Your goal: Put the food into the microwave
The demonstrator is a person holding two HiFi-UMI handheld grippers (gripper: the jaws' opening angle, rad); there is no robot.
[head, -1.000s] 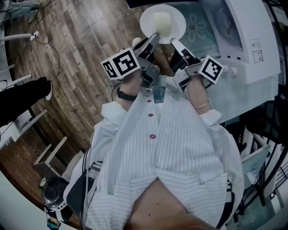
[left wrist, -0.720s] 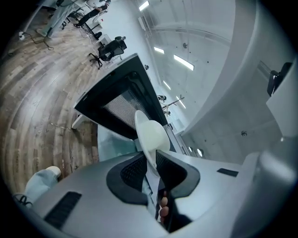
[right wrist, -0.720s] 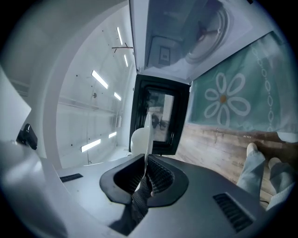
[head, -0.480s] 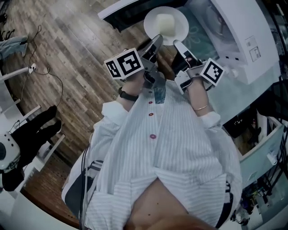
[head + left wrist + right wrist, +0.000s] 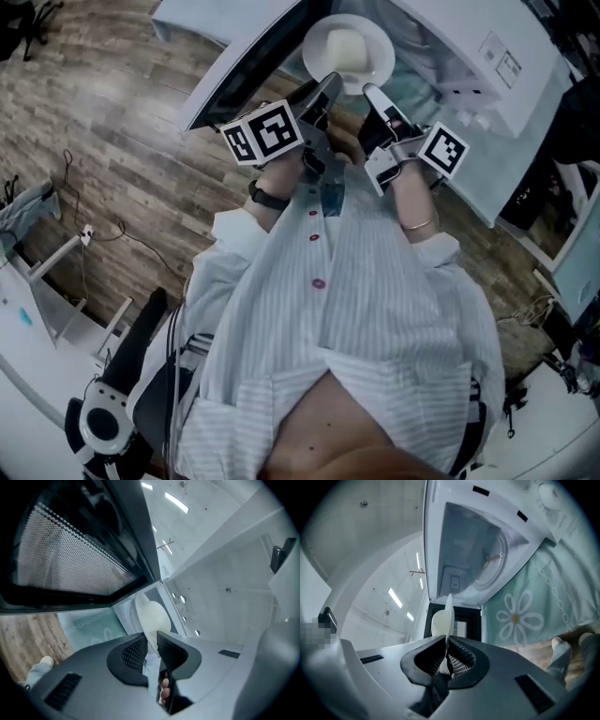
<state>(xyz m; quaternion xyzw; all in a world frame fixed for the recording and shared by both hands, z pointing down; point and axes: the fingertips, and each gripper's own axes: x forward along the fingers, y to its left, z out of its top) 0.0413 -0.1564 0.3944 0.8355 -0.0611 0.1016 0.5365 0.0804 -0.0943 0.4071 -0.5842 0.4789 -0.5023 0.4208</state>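
A white plate [image 5: 380, 52] holds one pale block of food [image 5: 344, 47], and it is up in the air just in front of the open white microwave [image 5: 478, 56], whose dark door [image 5: 251, 67] swings out on the left. The left gripper [image 5: 326, 82] pinches the near left rim of the plate with narrow fingers, and the right gripper [image 5: 373, 92] pinches the near right rim with its fingers almost together. Inside the microwave lies a round tray [image 5: 490, 570], and a flower cloth [image 5: 520, 616] lies under the microwave.
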